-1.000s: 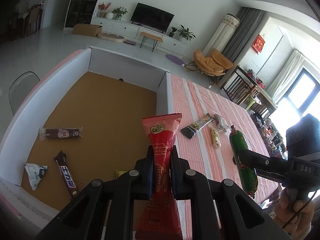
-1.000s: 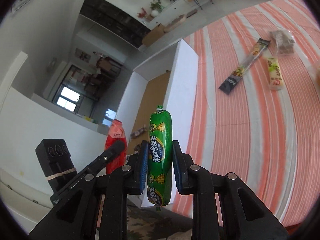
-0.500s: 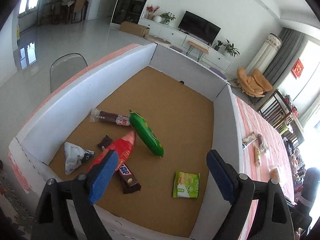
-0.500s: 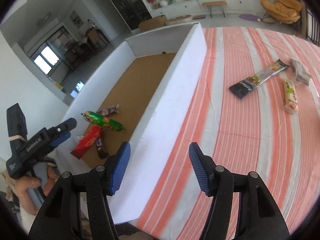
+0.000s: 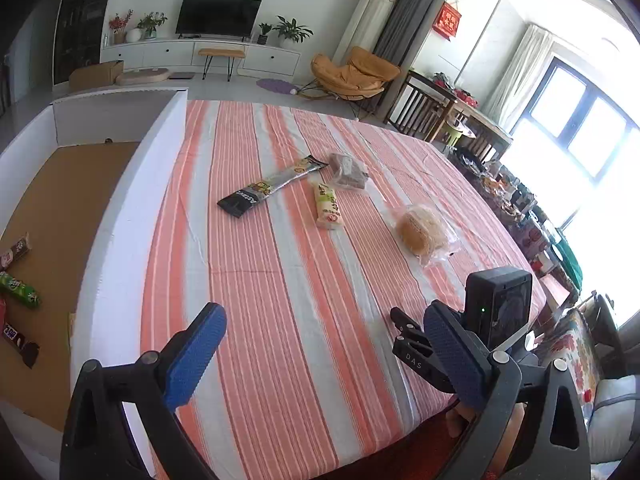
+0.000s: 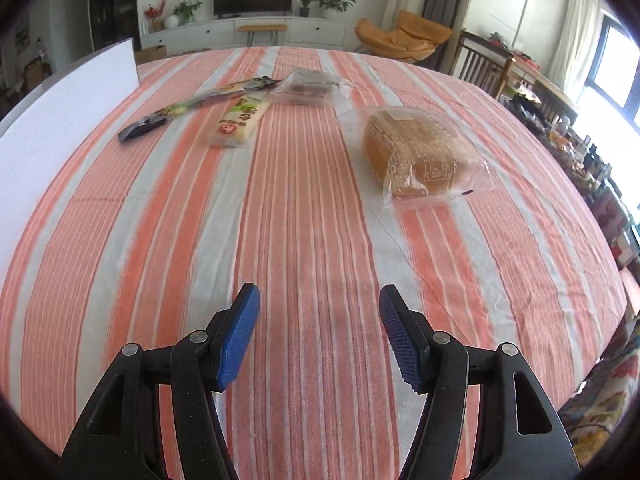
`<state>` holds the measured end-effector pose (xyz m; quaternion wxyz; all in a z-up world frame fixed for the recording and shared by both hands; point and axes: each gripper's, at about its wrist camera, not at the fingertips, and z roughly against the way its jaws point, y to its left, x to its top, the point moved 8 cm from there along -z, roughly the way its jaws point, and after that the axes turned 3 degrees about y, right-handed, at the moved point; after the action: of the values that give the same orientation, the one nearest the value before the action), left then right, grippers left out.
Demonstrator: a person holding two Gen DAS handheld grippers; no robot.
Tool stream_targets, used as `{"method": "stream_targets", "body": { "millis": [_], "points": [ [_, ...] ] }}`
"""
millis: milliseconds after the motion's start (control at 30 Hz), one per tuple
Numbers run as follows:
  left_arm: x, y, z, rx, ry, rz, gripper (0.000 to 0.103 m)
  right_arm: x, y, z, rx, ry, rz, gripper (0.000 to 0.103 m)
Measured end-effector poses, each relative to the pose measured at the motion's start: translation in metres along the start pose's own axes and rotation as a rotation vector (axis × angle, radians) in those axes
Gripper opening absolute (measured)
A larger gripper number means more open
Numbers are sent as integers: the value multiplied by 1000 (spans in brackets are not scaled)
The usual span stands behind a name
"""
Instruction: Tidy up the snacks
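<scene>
Both grippers are open and empty above the striped tablecloth. My left gripper (image 5: 324,344) hovers near the table's front edge, right of the white box (image 5: 132,184). My right gripper (image 6: 318,328) faces the loose snacks and also shows in the left wrist view (image 5: 404,326). On the cloth lie a bagged bun (image 6: 416,152) (image 5: 422,230), a pale sausage pack (image 6: 240,120) (image 5: 329,210), a long black bar (image 6: 192,104) (image 5: 272,186) and a clear pack of brown cake (image 6: 308,86) (image 5: 348,168). Inside the box I see a green sausage (image 5: 20,289) and chocolate bars (image 5: 18,344).
The white box wall (image 6: 60,120) stands along the left of the table. The table's front edge (image 5: 360,452) drops to a floor with a patterned cushion (image 6: 600,408) at the right. Chairs and a side table stand beyond the far right edge.
Both grippers let go of the red pack and green sausage into the box, opened, and swung right from the box to face the snacks on the tablecloth.
</scene>
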<state>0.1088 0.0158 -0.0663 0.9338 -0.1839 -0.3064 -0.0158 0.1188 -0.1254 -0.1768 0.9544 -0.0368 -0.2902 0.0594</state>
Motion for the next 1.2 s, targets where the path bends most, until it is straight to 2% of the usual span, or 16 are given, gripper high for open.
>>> {"method": "stream_targets", "body": {
  "millis": [100, 200, 367, 567, 667, 1200],
  "points": [
    [-17, -21, -44, 27, 86, -46, 98, 2, -4, -4, 12, 1, -38, 73],
    [-30, -18, -78, 89, 119, -56, 98, 1, -15, -13, 53, 21, -116, 80],
    [-30, 11, -115, 219, 107, -82, 98, 1, -23, -16, 19, 21, -158, 85],
    [-23, 33, -131, 308, 77, -126, 100, 2, -24, -17, 20, 21, -165, 87],
    [-23, 33, -132, 305, 76, -131, 103, 2, -24, -17, 19, 21, -165, 87],
    [-22, 33, -133, 307, 77, -131, 103, 1, -24, -17, 20, 21, -166, 90]
  ]
}}
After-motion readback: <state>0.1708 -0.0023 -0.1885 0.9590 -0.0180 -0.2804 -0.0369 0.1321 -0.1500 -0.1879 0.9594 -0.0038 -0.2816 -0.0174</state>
